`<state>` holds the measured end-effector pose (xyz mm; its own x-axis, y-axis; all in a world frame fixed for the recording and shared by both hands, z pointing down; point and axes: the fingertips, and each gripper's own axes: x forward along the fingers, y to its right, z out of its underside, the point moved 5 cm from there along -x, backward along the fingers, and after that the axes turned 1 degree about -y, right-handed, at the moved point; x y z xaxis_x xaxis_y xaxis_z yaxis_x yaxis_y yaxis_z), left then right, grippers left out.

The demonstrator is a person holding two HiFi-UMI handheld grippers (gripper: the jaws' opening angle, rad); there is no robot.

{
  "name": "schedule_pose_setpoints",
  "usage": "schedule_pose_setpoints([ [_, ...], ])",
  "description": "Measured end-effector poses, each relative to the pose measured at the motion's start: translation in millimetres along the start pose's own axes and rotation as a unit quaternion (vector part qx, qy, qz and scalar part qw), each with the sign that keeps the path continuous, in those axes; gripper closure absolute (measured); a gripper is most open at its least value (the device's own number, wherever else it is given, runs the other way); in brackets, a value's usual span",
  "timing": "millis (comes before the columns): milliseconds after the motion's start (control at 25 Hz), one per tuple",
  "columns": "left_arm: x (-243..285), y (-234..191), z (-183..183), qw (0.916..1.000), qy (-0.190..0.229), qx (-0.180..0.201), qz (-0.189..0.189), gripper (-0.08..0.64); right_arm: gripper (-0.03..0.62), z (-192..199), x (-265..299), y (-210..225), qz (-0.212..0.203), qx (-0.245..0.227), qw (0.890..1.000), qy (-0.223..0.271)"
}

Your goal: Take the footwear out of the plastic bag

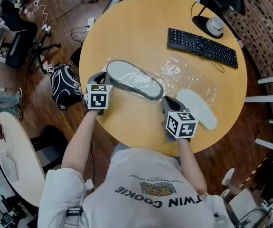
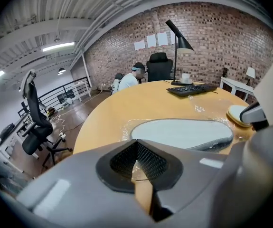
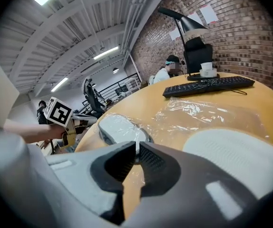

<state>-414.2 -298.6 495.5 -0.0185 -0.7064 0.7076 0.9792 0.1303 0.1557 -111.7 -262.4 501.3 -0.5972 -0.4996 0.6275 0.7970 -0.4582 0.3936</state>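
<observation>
A grey-rimmed slipper (image 1: pixel 134 80) lies sole up inside a clear plastic bag (image 1: pixel 193 77) on the round wooden table (image 1: pixel 136 27). A white slipper (image 1: pixel 196 108) lies to its right, near the table's front edge. My left gripper (image 1: pixel 104 76) sits at the grey slipper's left end, jaws shut, and the slipper (image 2: pixel 183 133) lies just ahead of its tips (image 2: pixel 137 144). My right gripper (image 1: pixel 168 100) is between the two slippers, its jaws shut at the bag's edge (image 3: pixel 137 146). Whether film is pinched, I cannot tell. The white slipper (image 3: pixel 236 151) lies to its right.
A black keyboard (image 1: pixel 202 46) and a lamp base with a cup (image 1: pixel 212 26) stand at the table's far right. A black backpack (image 1: pixel 65 84) lies on the floor to the left, an office chair (image 1: pixel 17 32) beyond it. A person (image 2: pixel 129 80) sits at the far side.
</observation>
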Motion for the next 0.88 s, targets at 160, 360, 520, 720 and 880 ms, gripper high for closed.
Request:
schedule_pose_setpoints([
  [160, 23.9, -18.8, 3.9, 0.9997, -0.019, 0.014, 0.006, 0.555, 0.577, -0.8, 8.6, 7.4, 0.011, 0.031, 0.999, -0.007],
  [360, 47.2, -31.4, 12.2, 0.9986, -0.035, 0.040, 0.009, 0.555, 0.549, -1.7, 18.1, 16.9, 0.002, 0.074, 0.997, -0.001],
  [520, 55.0, -29.6, 16.7, 0.9968, -0.047, 0.062, 0.016, 0.555, 0.525, 5.0, 19.3, 15.8, -0.017, 0.115, 0.993, 0.003],
  [720, 60.5, -23.8, 17.5, 0.9960, -0.057, 0.065, 0.018, 0.555, 0.502, 9.5, 20.4, 19.0, -0.050, 0.168, 0.984, -0.007],
  [880, 62.5, -24.3, 17.8, 0.9958, -0.061, 0.064, 0.023, 0.555, 0.497, 9.6, 20.5, 20.8, -0.063, 0.210, 0.976, -0.003],
])
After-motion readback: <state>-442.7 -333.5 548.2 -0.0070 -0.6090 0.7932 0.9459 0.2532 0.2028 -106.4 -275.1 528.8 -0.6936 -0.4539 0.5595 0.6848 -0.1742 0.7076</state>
